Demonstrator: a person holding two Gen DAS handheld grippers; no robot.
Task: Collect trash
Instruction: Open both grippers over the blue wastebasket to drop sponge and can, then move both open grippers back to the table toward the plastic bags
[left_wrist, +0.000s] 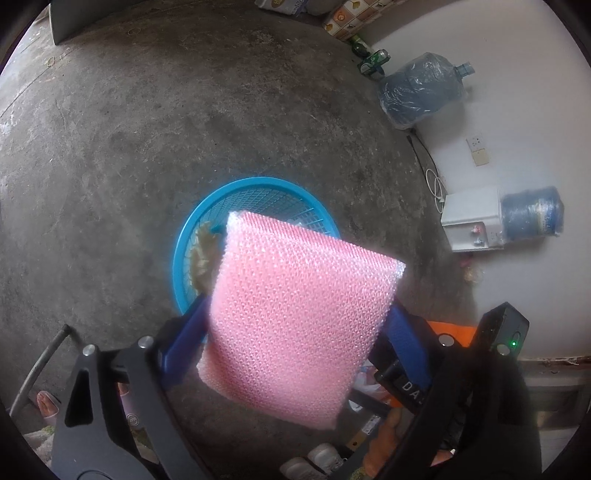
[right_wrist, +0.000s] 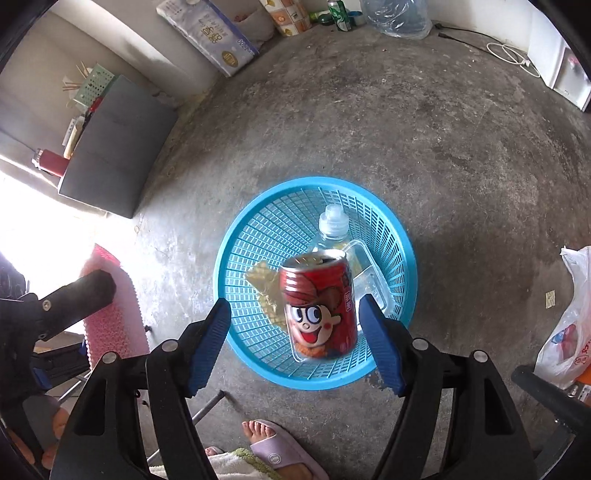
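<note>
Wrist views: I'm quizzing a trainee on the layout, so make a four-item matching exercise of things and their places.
1 red can
2 pink bubble wrap
3 clear bottle
4 white plastic bag

A on floor, outside blue basket
B between jaws of left gripper
C inside blue basket
D between jaws of right gripper

Pairs: 1-D, 2-B, 3-C, 4-A

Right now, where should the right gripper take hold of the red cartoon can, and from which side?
Across its round middle, from above the blue basket. The red cartoon can points lengthwise between the right gripper's open fingers, so its curved sides face both pads.
</note>
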